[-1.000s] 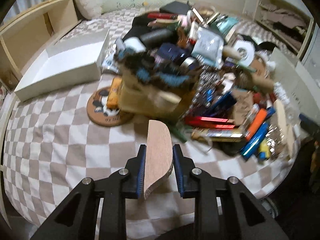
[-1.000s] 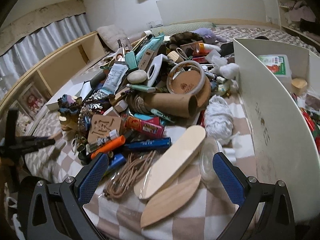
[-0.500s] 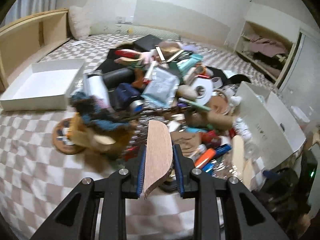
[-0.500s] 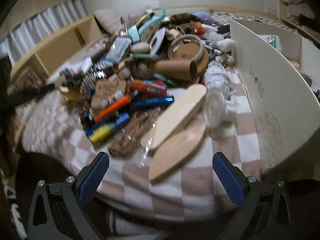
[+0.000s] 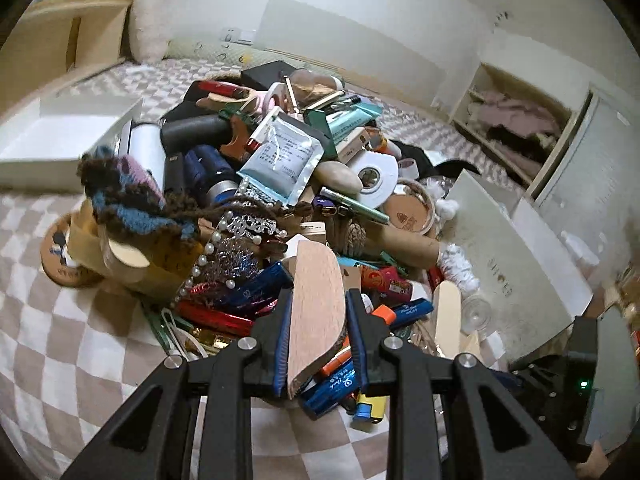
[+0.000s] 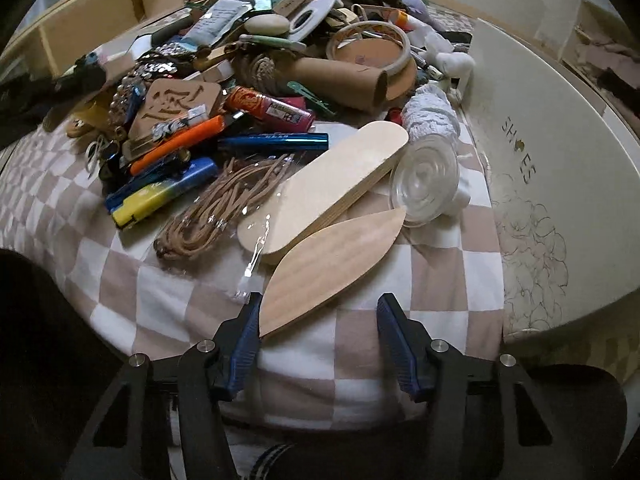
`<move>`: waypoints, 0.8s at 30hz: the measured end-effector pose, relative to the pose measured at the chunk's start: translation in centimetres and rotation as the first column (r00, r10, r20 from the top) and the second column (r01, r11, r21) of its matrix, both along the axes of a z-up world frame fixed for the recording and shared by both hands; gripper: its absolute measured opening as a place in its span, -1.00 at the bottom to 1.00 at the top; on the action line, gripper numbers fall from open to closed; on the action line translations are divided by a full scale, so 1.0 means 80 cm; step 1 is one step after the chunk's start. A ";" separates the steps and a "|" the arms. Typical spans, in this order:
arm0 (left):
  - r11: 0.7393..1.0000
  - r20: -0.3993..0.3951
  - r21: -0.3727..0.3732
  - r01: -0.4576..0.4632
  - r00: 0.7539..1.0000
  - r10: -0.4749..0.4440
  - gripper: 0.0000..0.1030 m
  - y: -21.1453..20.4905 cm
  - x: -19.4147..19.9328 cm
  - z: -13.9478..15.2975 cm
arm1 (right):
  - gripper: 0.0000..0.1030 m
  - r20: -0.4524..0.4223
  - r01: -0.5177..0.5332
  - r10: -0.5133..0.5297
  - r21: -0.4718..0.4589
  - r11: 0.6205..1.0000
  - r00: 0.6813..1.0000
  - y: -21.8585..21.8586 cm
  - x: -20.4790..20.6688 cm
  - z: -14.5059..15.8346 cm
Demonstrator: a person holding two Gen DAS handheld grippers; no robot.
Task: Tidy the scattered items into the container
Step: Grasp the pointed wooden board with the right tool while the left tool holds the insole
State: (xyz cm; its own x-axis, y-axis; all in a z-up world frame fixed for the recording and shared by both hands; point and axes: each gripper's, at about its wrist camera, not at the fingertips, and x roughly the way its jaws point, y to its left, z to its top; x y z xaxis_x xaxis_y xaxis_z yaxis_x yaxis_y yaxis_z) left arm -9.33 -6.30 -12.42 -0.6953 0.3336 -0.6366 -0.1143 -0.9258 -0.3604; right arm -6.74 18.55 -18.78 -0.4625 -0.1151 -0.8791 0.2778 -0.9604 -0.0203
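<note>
Above the clutter, left tongs [image 5: 318, 316] pinching wooden slab [image 5: 316, 300] edge-up, pointing away, right tongs [image 6: 320, 344] spread.

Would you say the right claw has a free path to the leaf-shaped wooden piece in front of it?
Probably yes: the right claw is open, the leaf-shaped piece lies uncovered between its fingers, nothing on top.

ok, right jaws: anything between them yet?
Right wrist view: the leaf-shaped wood piece pokes its tip in beside the left jaw of the open right gripper; the rest of the gap shows checkered cloth.
</note>
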 end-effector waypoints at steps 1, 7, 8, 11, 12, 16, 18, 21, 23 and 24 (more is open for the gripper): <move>1.000 -0.003 0.013 -0.003 1.000 0.003 -0.50 -0.003 0.000 0.000 | 0.14 0.001 0.005 -0.005 0.003 1.000 1.000 0.000 -0.002 -0.001; 1.000 -0.023 0.004 -0.030 0.999 0.030 -0.50 0.002 0.006 -0.002 | 0.14 -0.024 0.032 -0.033 -0.026 0.999 0.999 0.000 -0.014 0.002; 1.000 -0.023 0.011 -0.023 0.999 0.023 -0.50 0.005 0.007 -0.003 | 0.14 -0.025 0.035 -0.035 -0.028 0.999 0.999 0.000 -0.015 0.002; 1.000 -0.014 0.007 -0.004 1.000 0.004 -0.50 0.016 0.009 -0.008 | 0.13 -0.022 0.042 -0.043 -0.034 0.999 0.999 0.002 -0.018 0.001; 1.000 -0.013 -0.005 -0.001 1.000 0.001 -0.50 0.019 0.009 -0.009 | 0.06 -0.024 0.046 -0.046 -0.038 0.998 0.999 0.003 -0.017 0.002; 0.999 -0.025 -0.045 0.022 0.999 -0.023 -0.50 0.036 0.012 -0.010 | -0.16 -0.014 0.059 -0.060 -0.072 0.996 0.998 0.009 -0.013 0.005; 0.997 -0.034 -0.067 0.032 0.999 -0.034 -0.50 0.044 0.014 -0.010 | -0.27 -0.009 0.058 -0.059 -0.095 0.994 0.998 0.012 -0.010 0.008; 0.995 -0.032 -0.089 0.048 0.998 -0.051 -0.50 0.054 0.016 -0.013 | -0.32 -0.004 0.051 -0.052 -0.137 0.989 0.999 0.014 -0.008 0.011; 0.994 -0.027 -0.092 0.056 0.998 -0.059 -0.50 0.058 0.015 -0.016 | -0.33 -0.012 0.047 -0.049 -0.149 0.988 0.999 0.013 -0.006 0.014; 0.994 -0.026 -0.094 0.059 0.998 -0.062 -0.50 0.059 0.015 -0.017 | -0.34 -0.018 0.045 -0.049 -0.156 0.987 0.999 0.013 -0.004 0.016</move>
State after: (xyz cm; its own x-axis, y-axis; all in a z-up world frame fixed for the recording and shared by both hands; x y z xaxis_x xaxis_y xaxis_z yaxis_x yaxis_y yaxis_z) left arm -8.09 -1.55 -13.77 -0.6940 0.3156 -0.6472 -0.1798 -0.9463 -0.2687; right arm -7.10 19.62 -17.48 -0.4892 -0.2277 -0.8420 0.2335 -0.9643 0.1251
